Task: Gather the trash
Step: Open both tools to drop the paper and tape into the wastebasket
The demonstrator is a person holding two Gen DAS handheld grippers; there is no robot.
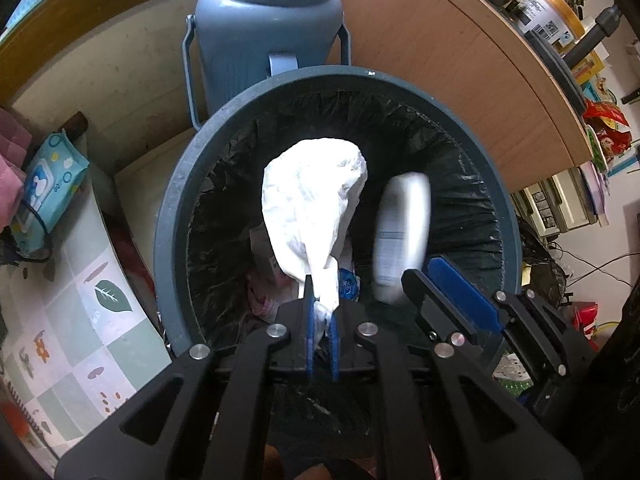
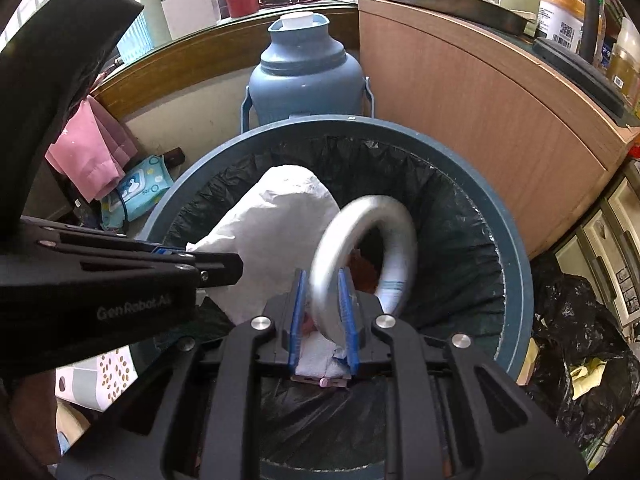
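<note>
A round dark bin [image 1: 176,216] with a black liner stands below both grippers; it also shows in the right wrist view [image 2: 516,280]. My left gripper [image 1: 322,312] is shut on the neck of a white plastic bag [image 1: 312,196], held over the bin's mouth. The bag also shows in the right wrist view [image 2: 276,232]. My right gripper [image 2: 322,300] is shut on the rim of a silvery cup [image 2: 360,256], blurred, over the bin. The cup shows in the left wrist view [image 1: 402,232], beside the bag. Some trash lies at the bin's bottom.
A blue-grey jug [image 1: 268,40] stands behind the bin against a wall. A wooden cabinet [image 2: 480,120] is at the right. A wet-wipes pack [image 1: 52,180] and pink cloth [image 2: 96,156] lie left. A black trash bag [image 2: 580,340] sits at the right.
</note>
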